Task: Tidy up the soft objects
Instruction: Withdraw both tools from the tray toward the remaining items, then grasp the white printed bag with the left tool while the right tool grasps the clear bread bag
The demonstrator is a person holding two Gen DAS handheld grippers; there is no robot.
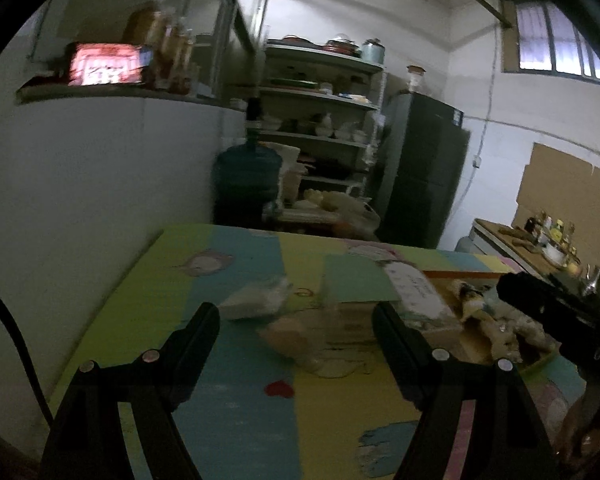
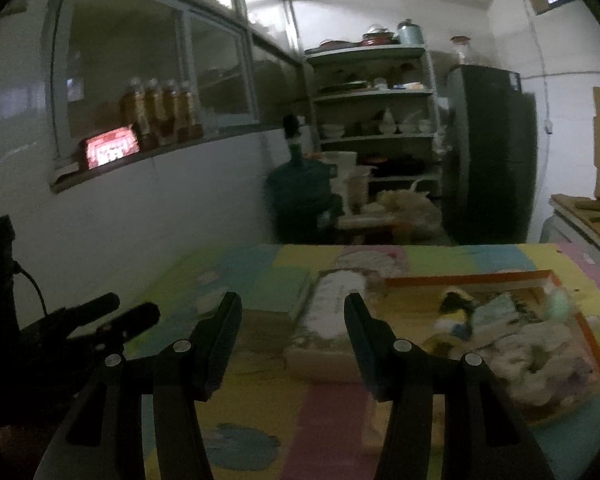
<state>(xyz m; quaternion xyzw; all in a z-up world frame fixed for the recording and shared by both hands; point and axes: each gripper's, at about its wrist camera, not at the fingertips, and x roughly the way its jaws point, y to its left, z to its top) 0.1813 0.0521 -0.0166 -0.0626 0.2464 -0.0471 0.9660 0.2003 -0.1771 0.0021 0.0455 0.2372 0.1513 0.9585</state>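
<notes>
Left tongs (image 1: 296, 316): spread, empty, above desk (image 1: 236, 408) | Right tongs (image 2: 292, 312): spread, empty | Soft objects (image 2: 532, 352): piled in orange-rimmed box (image 2: 460, 278) on desk | White pack (image 2: 336, 308) beside box: writing blurred, unreadable

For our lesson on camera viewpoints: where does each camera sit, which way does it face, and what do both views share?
Left wrist: on the left gripper, jaws open, facing the colourful table; the right gripper shows at the right edge.
Right wrist: on the right gripper, jaws open and empty, facing the box of soft items; the left gripper shows at the left edge.
Shared: table, shelves, fridge, water jug.
</notes>
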